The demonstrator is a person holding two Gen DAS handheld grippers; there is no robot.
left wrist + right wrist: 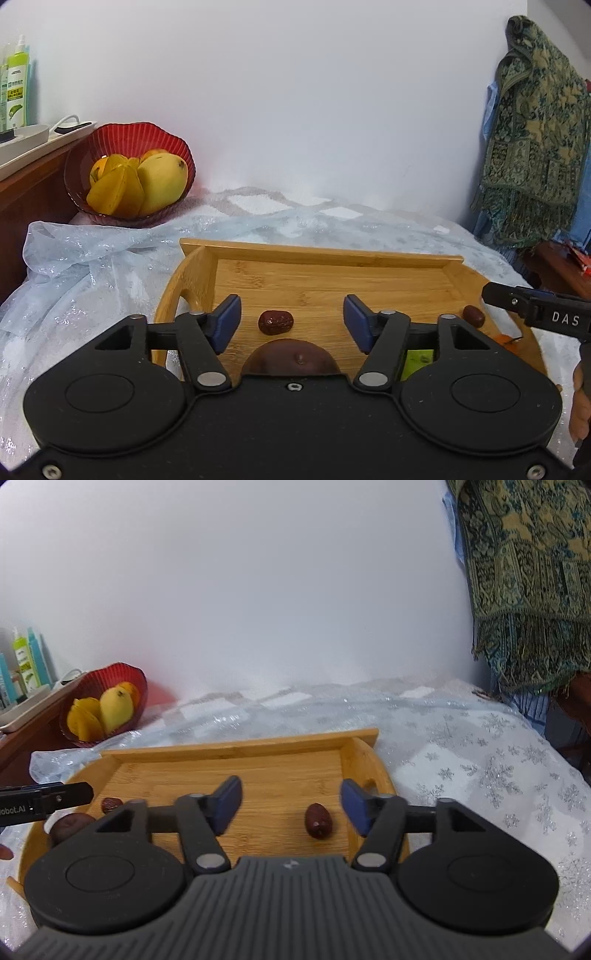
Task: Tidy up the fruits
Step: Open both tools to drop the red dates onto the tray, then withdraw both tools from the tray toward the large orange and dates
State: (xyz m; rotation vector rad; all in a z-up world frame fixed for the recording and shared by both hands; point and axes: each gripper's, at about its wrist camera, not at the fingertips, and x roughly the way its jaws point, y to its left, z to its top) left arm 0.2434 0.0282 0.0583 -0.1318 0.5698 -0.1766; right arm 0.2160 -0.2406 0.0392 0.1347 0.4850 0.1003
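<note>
The wooden tray (332,266) lies on a glittery cloth (480,746), and well behind it to the left a red bowl (110,140) holds a mango (162,181) and other yellow fruit. Near the tray's front edge a round brown fruit (291,356) looks firm and fairly heavy; it would best be taken across its widest part, though the left tongs (291,321) hide its lower half. Two dates lie on the tray floor, one (275,322) ahead of the left tongs, the other (318,820) ahead of the right tongs (291,801). Both look light, wrinkled and slightly yielding, best pinched across the short side. Both tongs stand wide open, holding nothing. Something green and something orange at the tray's right are cut off and hard to identify.
</note>
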